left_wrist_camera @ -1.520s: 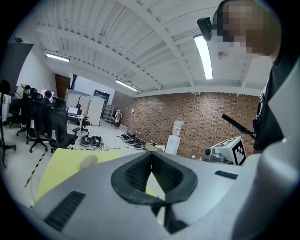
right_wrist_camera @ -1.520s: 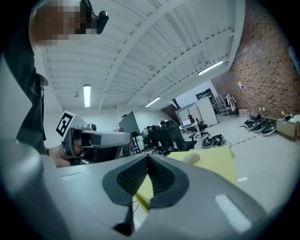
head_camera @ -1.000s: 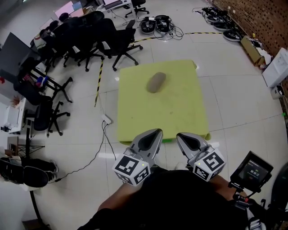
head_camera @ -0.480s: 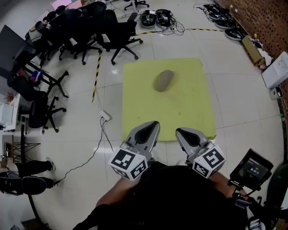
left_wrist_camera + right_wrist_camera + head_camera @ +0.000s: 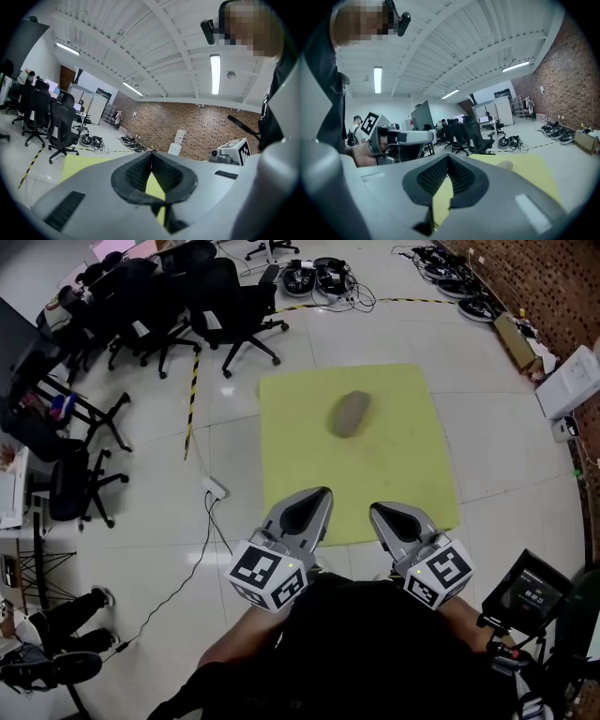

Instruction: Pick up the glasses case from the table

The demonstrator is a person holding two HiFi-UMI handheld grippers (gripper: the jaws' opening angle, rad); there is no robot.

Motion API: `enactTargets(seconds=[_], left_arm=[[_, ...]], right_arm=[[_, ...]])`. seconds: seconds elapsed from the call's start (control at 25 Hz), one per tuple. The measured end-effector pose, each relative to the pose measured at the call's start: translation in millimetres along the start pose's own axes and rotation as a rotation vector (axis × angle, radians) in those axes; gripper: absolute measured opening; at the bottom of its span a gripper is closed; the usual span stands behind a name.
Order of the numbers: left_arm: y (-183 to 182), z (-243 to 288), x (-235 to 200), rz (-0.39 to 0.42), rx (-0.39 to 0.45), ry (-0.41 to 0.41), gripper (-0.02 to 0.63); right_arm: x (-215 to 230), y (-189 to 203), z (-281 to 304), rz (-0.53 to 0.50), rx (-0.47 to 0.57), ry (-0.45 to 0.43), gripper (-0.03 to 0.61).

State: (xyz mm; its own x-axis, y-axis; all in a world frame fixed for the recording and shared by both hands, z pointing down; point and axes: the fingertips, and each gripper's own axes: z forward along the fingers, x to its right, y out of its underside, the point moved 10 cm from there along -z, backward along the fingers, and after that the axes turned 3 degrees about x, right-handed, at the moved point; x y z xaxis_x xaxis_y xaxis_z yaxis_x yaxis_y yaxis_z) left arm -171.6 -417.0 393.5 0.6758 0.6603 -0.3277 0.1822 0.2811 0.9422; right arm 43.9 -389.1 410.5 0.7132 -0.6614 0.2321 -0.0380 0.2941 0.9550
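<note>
Head view: I am holding my left gripper point(image 5: 322, 493) and right gripper point(image 5: 376, 509) side by side, both with jaws closed and empty. The glasses case point(image 5: 352, 414) is lying on the yellow table point(image 5: 412, 474) well ahead of the tips, now lining up between them rather than ahead of the left one.

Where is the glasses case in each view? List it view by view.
Head view: glasses case above centre, on the yellow table.
Left gripper view: not visible.
Right gripper view: small, just right of centre, on the table.
Shared landmark: the yellow table.
</note>
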Motion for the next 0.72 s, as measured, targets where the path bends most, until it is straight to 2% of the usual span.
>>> enactTargets(seconds=[0.32,0.72], left_arm=[[-1.9,-5.0,-34.1,-0.017,-0.005,0.078,0.006],[5.3,-8.4,-62.0,-0.055,-0.013,0.084,0.006]], right_arm=[[-17.5,-1.9,32.1,-0.022,-0.023,0.045,0.002],[-25.1,3.2,52.2,-0.028,-0.06,0.059,0.002]])
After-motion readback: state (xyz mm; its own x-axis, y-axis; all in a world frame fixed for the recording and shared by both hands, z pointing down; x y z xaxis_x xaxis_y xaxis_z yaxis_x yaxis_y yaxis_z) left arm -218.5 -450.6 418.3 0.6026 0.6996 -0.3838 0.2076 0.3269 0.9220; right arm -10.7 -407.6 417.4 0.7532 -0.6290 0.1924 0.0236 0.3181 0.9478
